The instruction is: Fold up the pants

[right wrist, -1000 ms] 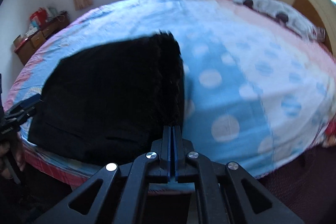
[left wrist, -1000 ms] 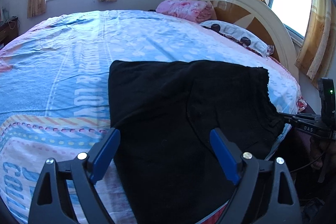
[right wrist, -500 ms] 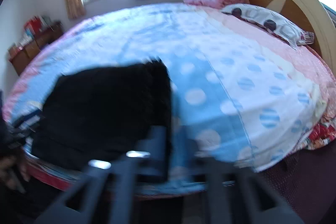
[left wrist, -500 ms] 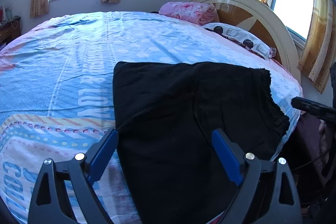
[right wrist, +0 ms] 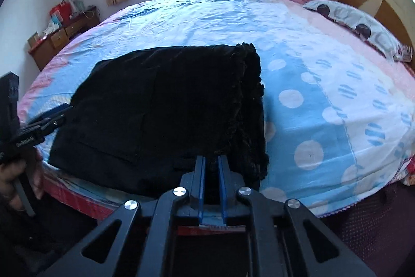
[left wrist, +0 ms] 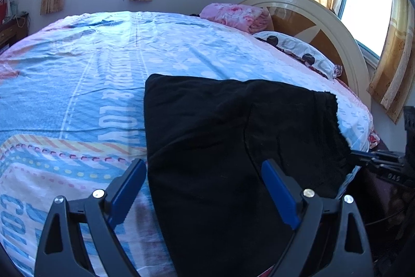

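Observation:
The black pants (left wrist: 233,136) lie folded into a thick rectangle at the near edge of the bed; they also show in the right wrist view (right wrist: 166,110). My left gripper (left wrist: 205,168) is open, its blue fingers spread over the near left part of the pants, holding nothing. My right gripper (right wrist: 211,160) has its blue fingers close together with a narrow gap, at the near edge of the pants by the frayed hems (right wrist: 249,100). I cannot tell whether cloth is between them. The right gripper also shows in the left wrist view (left wrist: 373,160).
The bed (left wrist: 103,85) has a blue, white and pink sheet. A pink blanket (left wrist: 236,16) and a spotted pillow (left wrist: 298,51) lie by the curved headboard (left wrist: 345,48). A wooden dresser (right wrist: 62,38) stands at the far left. The bed edge drops off near me.
My right gripper drew back from the pants' edge, swung blurred, then returned to it with fingers slightly parted. The left gripper stayed open and shifted little.

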`<state>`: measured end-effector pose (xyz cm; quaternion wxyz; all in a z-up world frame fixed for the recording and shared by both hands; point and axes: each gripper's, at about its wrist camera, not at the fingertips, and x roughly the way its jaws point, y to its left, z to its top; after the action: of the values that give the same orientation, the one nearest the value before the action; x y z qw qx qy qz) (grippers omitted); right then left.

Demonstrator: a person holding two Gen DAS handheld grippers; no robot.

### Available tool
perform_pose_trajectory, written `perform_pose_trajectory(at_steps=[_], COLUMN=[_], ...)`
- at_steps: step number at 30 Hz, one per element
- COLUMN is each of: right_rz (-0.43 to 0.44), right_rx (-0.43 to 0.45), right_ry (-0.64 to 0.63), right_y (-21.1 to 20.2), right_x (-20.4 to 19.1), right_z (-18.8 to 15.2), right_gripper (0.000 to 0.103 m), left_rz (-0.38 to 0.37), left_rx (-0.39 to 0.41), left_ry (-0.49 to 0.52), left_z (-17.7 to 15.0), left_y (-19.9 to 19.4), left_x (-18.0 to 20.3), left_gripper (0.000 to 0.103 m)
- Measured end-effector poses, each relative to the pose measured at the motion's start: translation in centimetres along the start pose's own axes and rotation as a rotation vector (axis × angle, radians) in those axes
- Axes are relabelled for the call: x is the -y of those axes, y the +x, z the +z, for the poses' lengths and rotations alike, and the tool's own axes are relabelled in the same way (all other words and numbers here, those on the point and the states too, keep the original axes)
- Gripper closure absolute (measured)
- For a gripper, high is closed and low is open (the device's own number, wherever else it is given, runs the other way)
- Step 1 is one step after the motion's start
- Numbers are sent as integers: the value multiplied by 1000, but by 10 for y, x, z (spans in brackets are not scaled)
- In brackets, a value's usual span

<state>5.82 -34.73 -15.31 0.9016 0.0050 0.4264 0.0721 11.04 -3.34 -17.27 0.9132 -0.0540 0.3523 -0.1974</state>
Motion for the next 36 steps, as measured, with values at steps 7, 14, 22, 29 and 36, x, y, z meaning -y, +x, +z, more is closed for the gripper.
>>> perform_pose_trajectory(at_steps=[7,14,22,29,36], right_rz=[-55,-83,-8,18,17], right_rx=[-64,-38,101,-51,-130], right_ry=[20,32,-70,-76,-107], right_y=[22,-3,-7,76,76], right_x=[16,19,-29,-36,-32], right_z=[-16,4,54,72,75], right_gripper=[95,85,53,53,52], left_rz=[20,36,43,39,43], left_rx=[-24,-45,-53,-60,-64], left_ry=[-5,-10,-17,-7,8], left_z=[-6,-8,-10,-11,-10], left_y=[9,14,17,19,20], left_x=[-4,-7,-7,-6,-5], left_gripper=[3,3,3,0,0])
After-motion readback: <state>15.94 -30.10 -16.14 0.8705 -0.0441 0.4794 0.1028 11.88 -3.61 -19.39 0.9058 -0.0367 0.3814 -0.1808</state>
